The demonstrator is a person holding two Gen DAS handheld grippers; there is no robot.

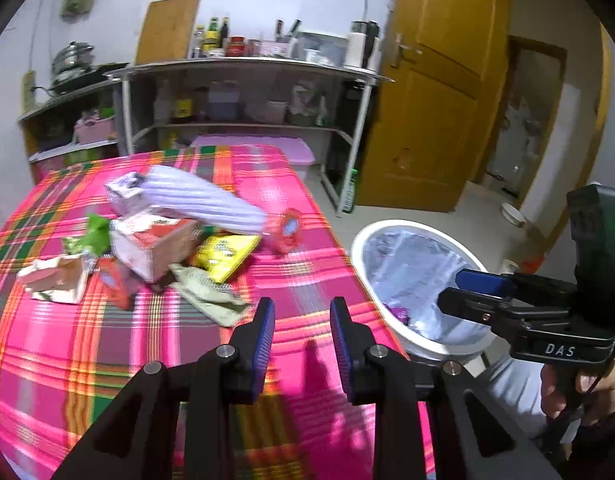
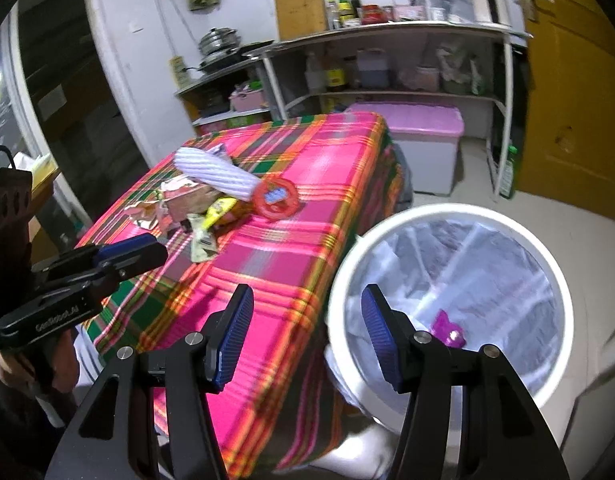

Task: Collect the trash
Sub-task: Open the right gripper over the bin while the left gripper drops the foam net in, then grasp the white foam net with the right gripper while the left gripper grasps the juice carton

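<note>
The left gripper (image 1: pixel 302 316) is seen at the bottom centre of its own view, its jaws parted with a moderate gap and nothing between the blue pads (image 1: pixel 265 332); only the tablecloth (image 1: pixel 155 344) shows through the gap. The right gripper (image 2: pixel 307 312) is seen at the bottom centre of its view, jaws parted wider, also with nothing held; its left finger lies over the cloth, its right finger over the bin (image 2: pixel 559 292).

In the left view the right gripper (image 1: pixel 453 292) is seen side-on at the right edge, its tips over the bin (image 1: pixel 361 248), and a hand (image 1: pixel 579 392) is wrapped round its handle. In the right view the left gripper (image 2: pixel 157 250) enters from the left edge, over the table's near corner.

The trash is piled on the cloth, upper left of centre in both views: a lilac ribbed pack (image 1: pixel 203 200), a red round wrapper (image 1: pixel 287 228) at its end, a yellow packet (image 1: pixel 223 256), a carton (image 1: pixel 155 244), a green wrapper (image 1: pixel 97 234) and a pale packet (image 1: pixel 211 296). Much of the pile is blurred.

The white bin, lined with a clear bag, stands on the floor just beside the table's right edge. A purple wrapper (image 2: pixel 449 330) lies inside it.

Behind the table, shelves (image 1: pixel 243 76) with bottles are seen, and a yellow door (image 1: pixel 435 80) at the upper right.
</note>
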